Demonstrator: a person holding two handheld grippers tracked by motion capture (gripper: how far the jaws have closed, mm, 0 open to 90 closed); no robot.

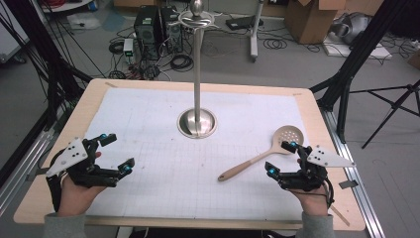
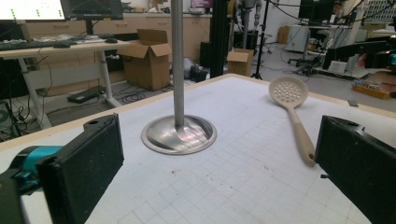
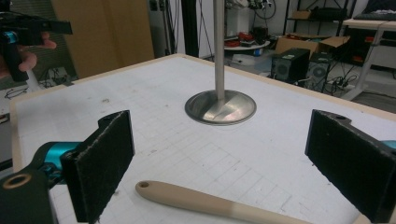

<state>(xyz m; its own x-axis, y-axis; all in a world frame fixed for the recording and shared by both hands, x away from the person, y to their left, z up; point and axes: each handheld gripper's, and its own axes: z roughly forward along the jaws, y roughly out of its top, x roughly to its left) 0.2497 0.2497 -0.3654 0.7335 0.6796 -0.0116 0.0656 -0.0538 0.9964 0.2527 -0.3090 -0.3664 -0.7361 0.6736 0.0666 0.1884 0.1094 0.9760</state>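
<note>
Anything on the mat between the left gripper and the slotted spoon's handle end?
Nothing: in the high view, only bare gridded mat lies between the left gripper and the slotted spoon. The metal stand sits farther back.

Even, bright overhead light leaves soft shadows on the surface [image 1: 148, 124], mild glare on the steel base [image 2: 179, 135], and slight blur throughout.

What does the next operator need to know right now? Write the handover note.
Left gripper: open, holding nothing, over the left of the mat.
Right gripper: open, holding nothing, hovering by the spoon.
Spoon: lies flat at the mat's right, bowl away from the person, handle end between the right gripper's jaws in the right gripper view.
Stand: upright mid-table, nothing on its top ring.
Done: nothing gripped yet.
Left: likely grip the spoon and hang it on the stand.
</note>
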